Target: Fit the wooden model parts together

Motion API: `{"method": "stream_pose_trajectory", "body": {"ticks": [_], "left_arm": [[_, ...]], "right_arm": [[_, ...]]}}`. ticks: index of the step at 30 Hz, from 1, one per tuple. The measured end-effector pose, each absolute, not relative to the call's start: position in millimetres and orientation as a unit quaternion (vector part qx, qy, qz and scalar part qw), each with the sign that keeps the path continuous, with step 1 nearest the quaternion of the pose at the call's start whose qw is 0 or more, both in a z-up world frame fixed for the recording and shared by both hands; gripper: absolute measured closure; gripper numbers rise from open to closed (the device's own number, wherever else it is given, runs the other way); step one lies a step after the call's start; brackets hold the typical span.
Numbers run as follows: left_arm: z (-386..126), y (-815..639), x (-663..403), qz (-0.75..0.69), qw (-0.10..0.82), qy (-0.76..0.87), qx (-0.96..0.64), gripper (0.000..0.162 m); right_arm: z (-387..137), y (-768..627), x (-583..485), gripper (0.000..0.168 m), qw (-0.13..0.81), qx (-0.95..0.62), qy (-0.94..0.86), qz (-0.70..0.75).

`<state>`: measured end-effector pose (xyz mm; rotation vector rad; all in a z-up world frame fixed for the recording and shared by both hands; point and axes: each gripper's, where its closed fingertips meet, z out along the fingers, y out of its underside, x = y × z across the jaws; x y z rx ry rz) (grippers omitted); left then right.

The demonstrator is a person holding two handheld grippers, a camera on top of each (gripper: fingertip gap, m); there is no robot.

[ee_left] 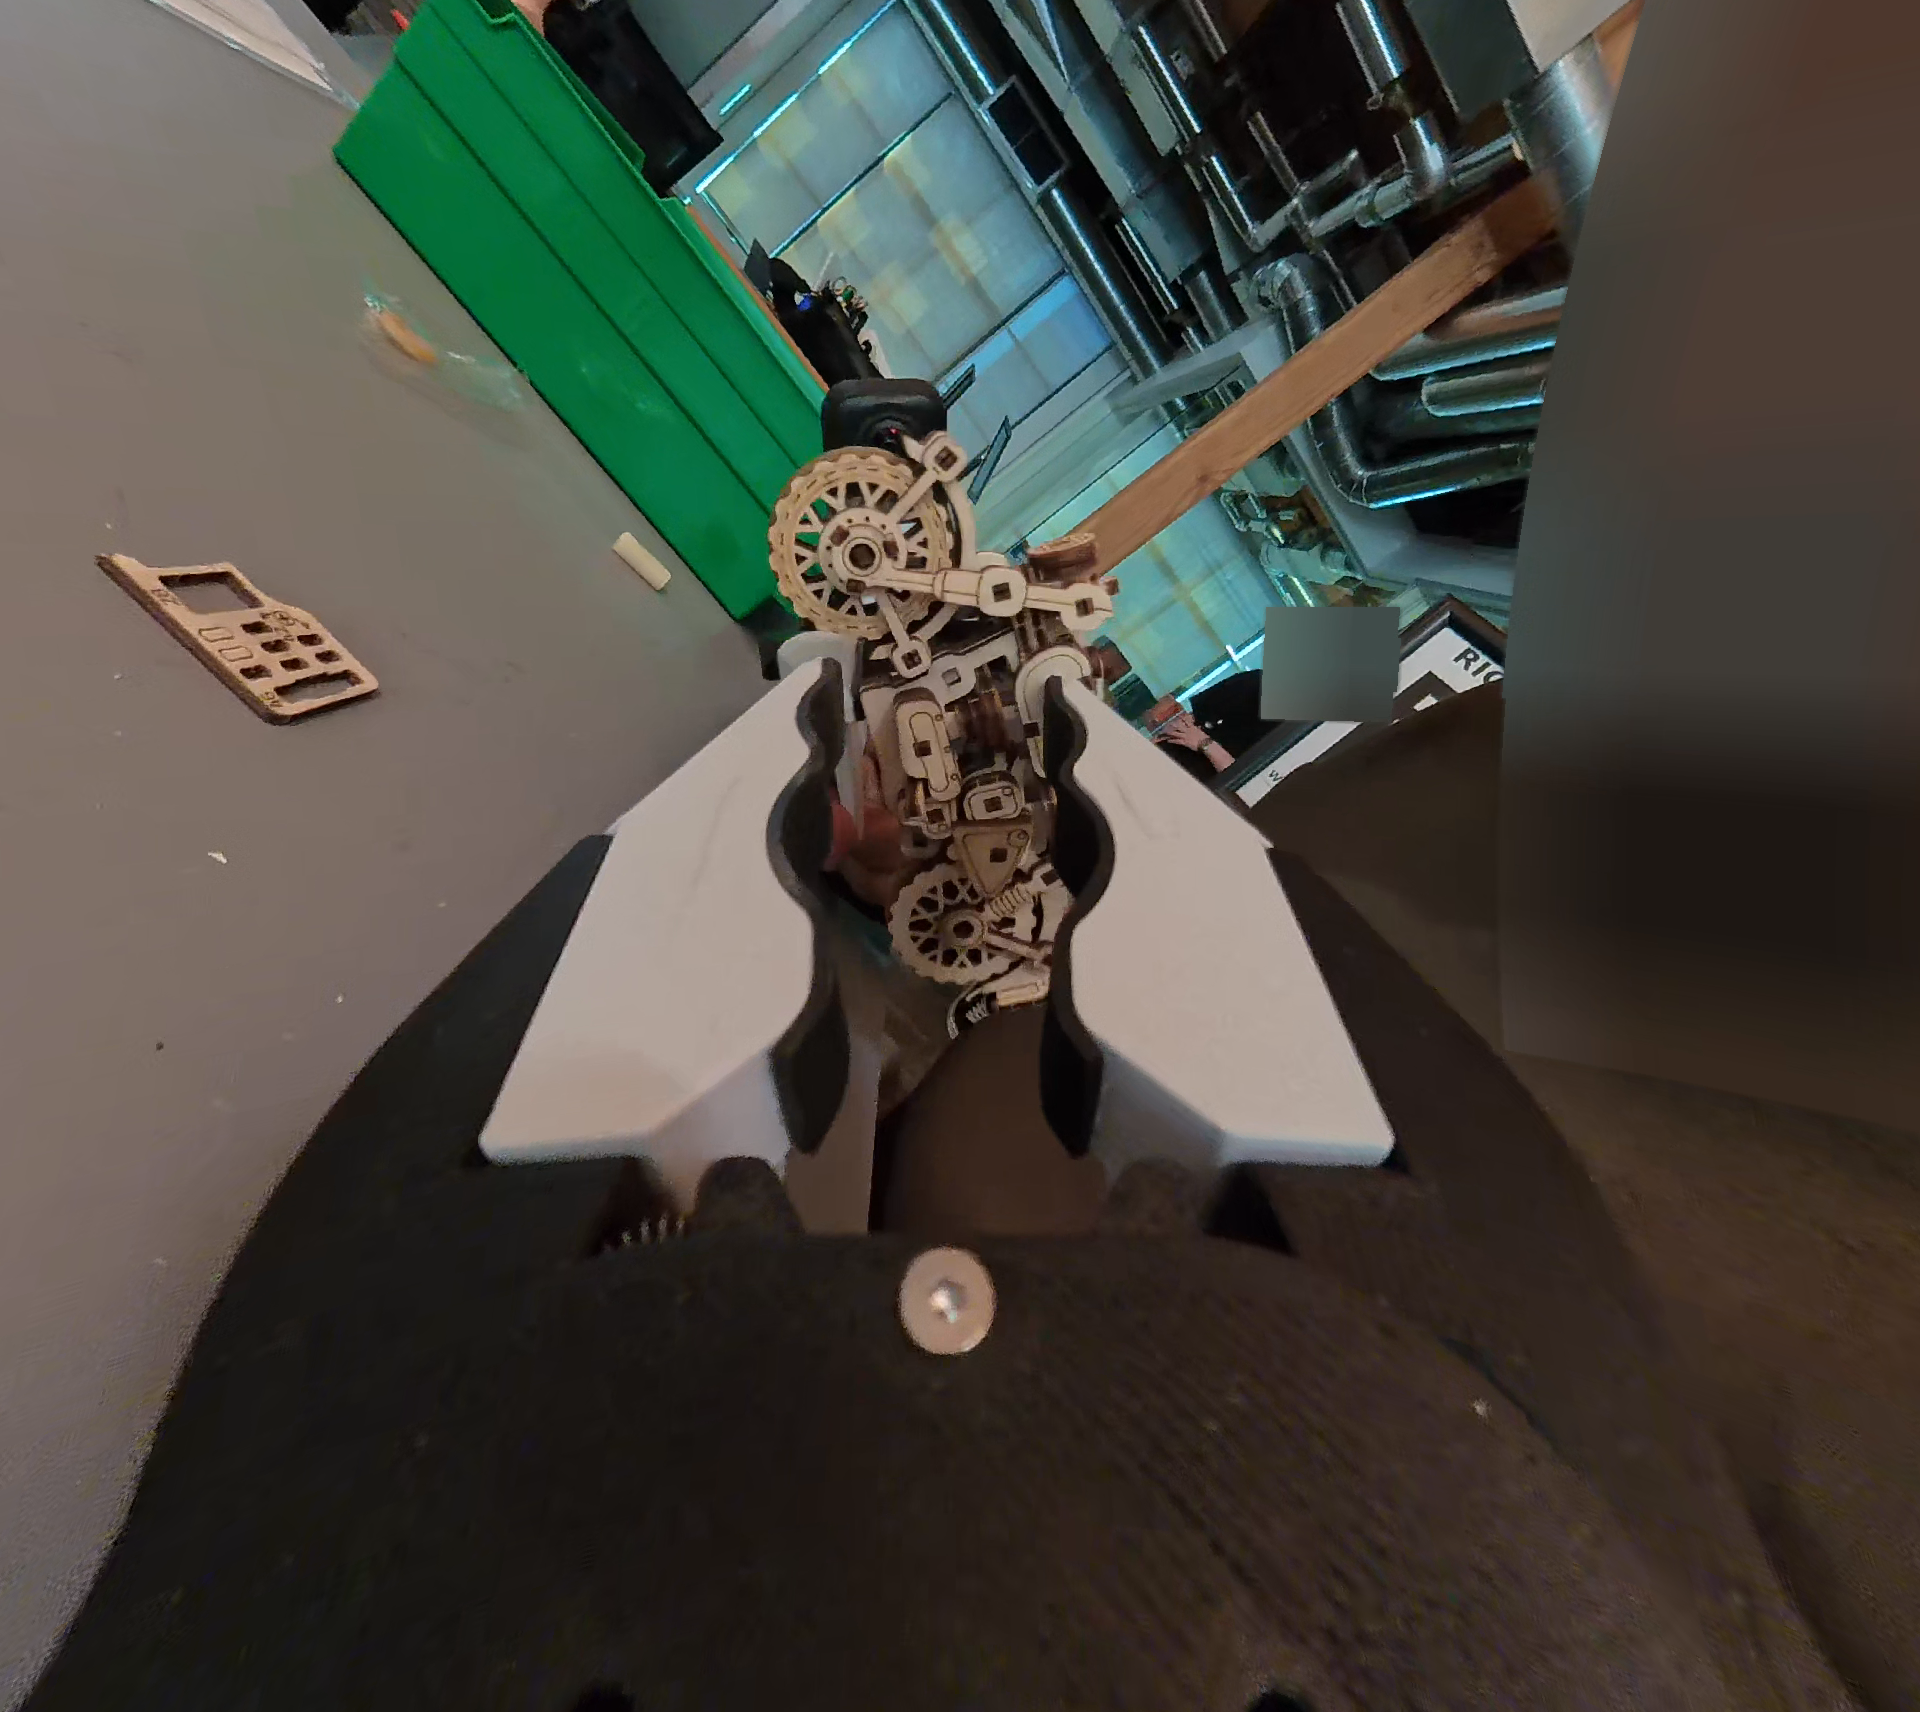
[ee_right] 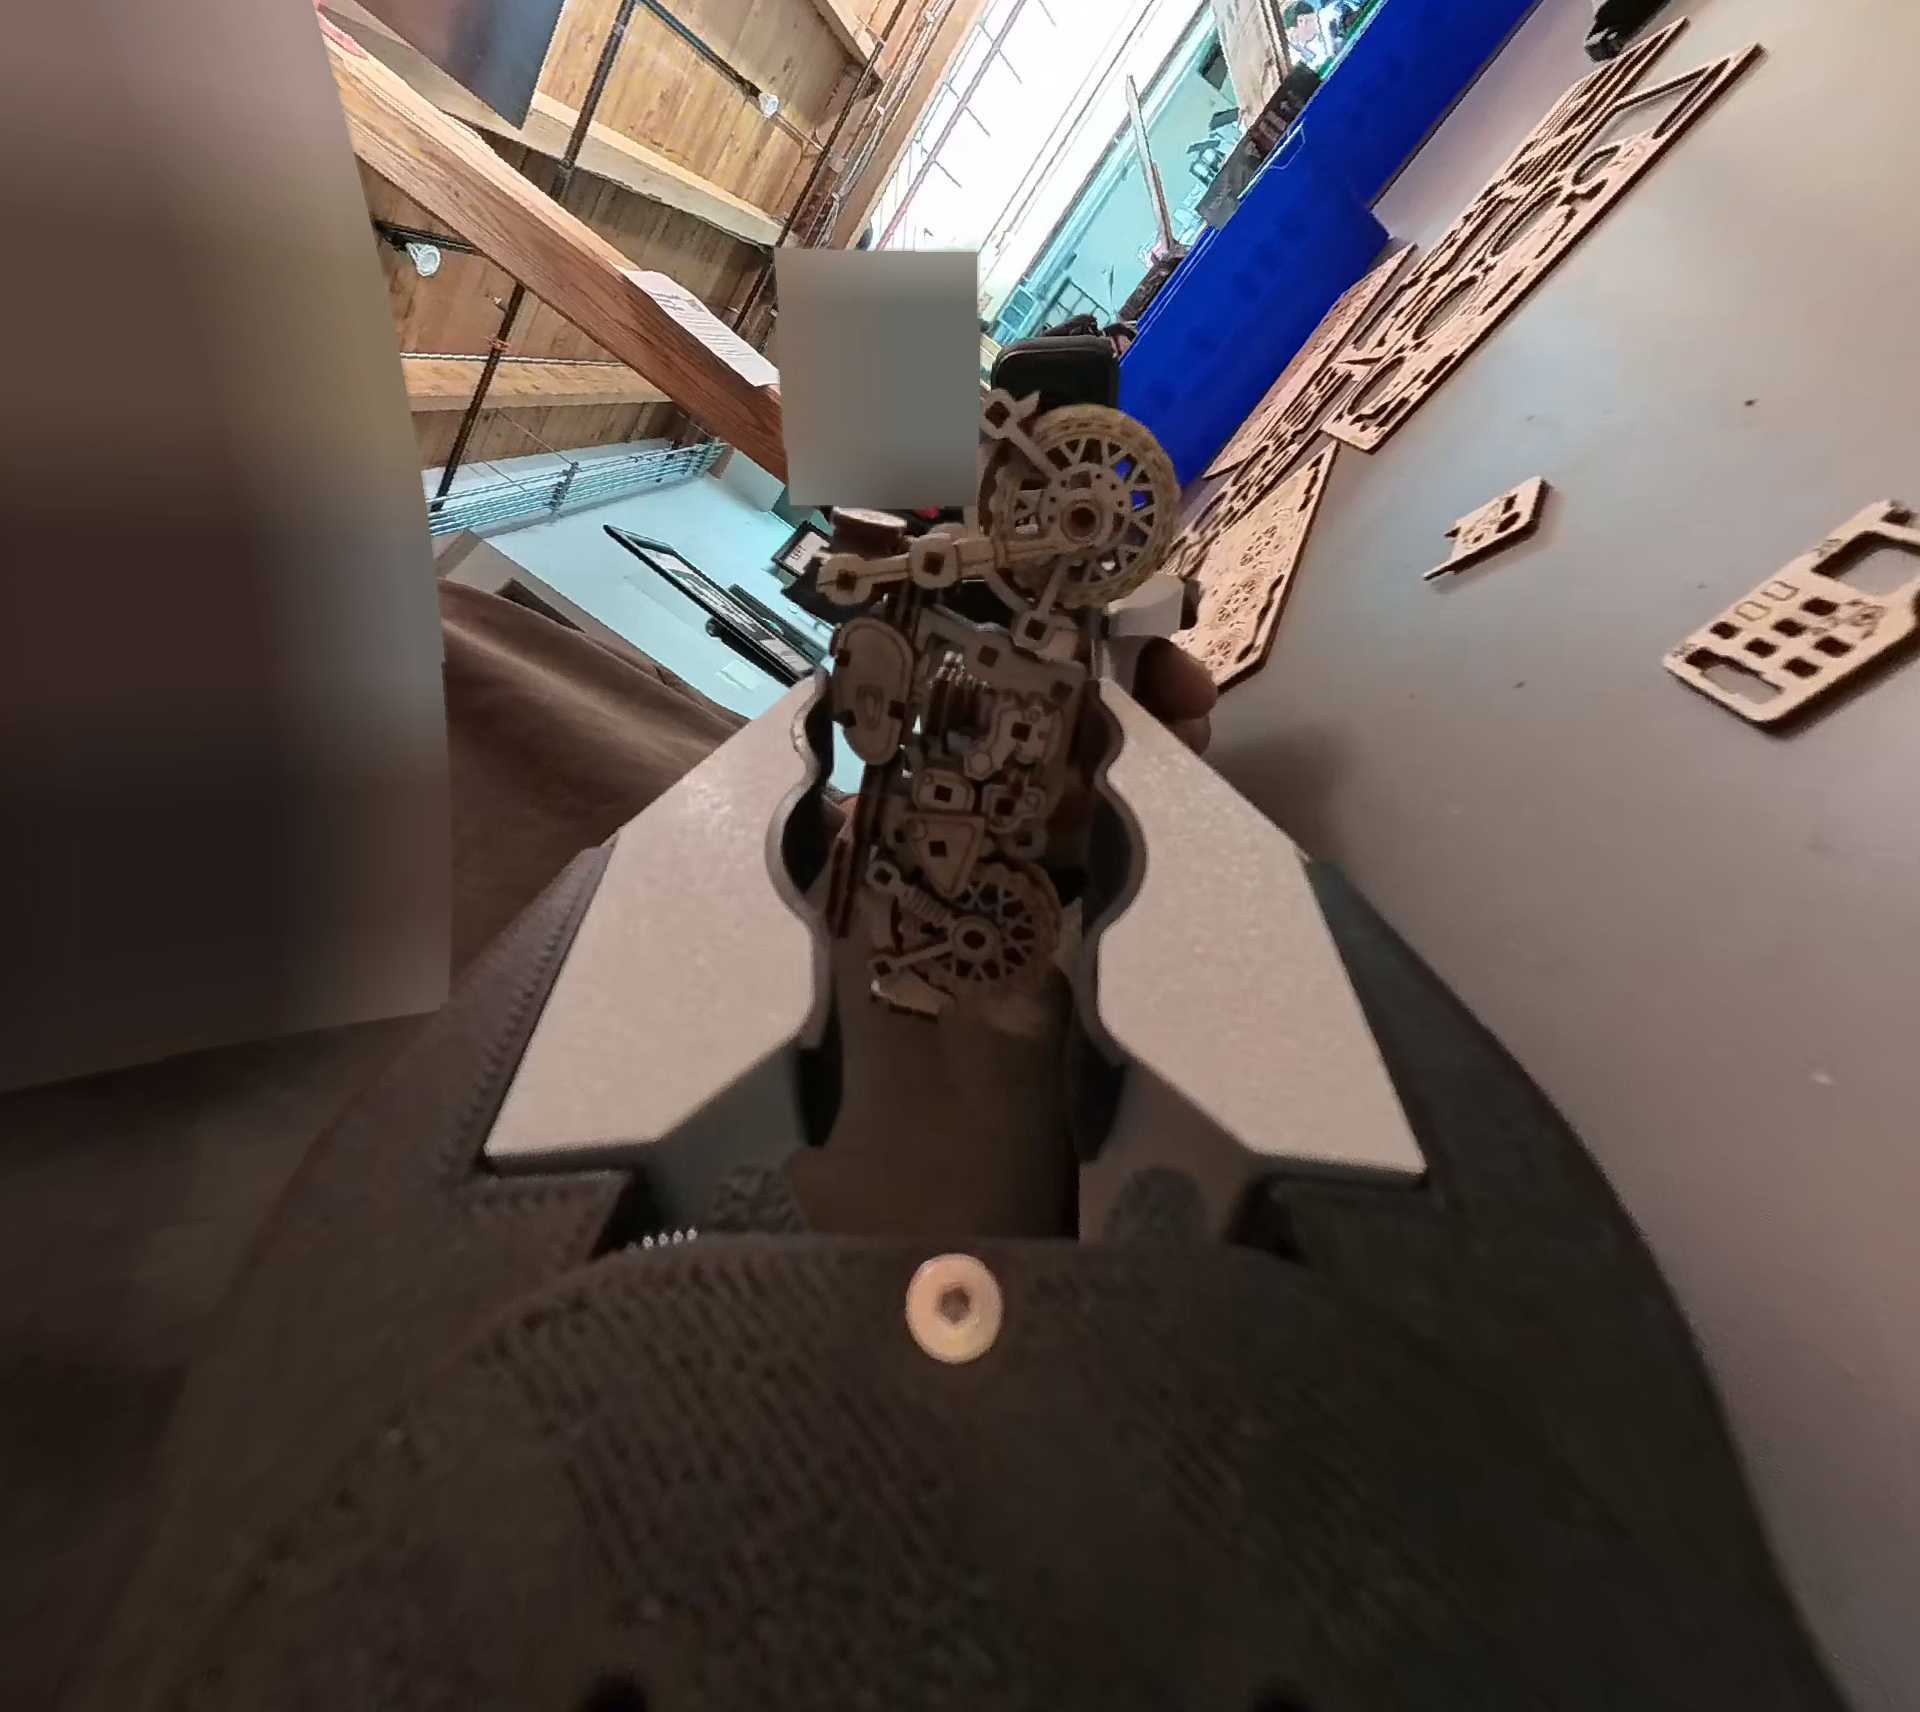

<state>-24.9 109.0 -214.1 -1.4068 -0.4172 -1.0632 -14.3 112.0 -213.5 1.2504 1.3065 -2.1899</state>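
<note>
Table (ee_left: 208, 312): grey, tilted in both views; serves as landmark for everything below.
Spent sheet (ee_left: 244, 634): flat on table, well left of model; emptied cut-outs suggest its parts already used.
Green bins (ee_left: 582, 249): stacked at table's far edge, behind spent sheet; probably storage, kept off the work zone.
White stub (ee_left: 641, 561): loose on table, just before green bins; purpose unclear.
Left gripper (ee_left: 940, 686): raised off table, fingers closed on model from one flank; likely steadying it for fitting.
Model (ee_left: 935, 727): wooden motorcycle, held in air above table, large wheel (ee_left: 857, 556) farthest from both cameras, small wheel nearest; clamped at mid-body, presumably leaving wheel ends free.
Right gripper (ee_right: 961, 706): raised off table, facing left gripper; fingers closed on opposite flank of model; two-sided hold probably resists twist while parts press home.
Sheets (ee_right: 1475, 249): several overlapping on table, right of model, before blue bin (ee_right: 1330, 208); likely supply of remaining parts.
Small pieces (ee_right: 1491, 524): flat on table, nearer than sheets; within easy reach.
Second spent sheet (ee_right: 1797, 623): on table, right of small pieces.
</note>
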Motion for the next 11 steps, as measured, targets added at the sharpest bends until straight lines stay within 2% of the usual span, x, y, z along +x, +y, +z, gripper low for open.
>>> {"method": "stream_pose_trajectory", "body": {"ticks": [11], "left_arm": [[-209.3, 106.2, -25.0, -0.489, 0.618, -0.179, -0.589, 0.122]], "right_arm": [[-206.4, 110.0, -10.1, 0.123, 0.196, 0.421, 0.427, -0.776]]}}
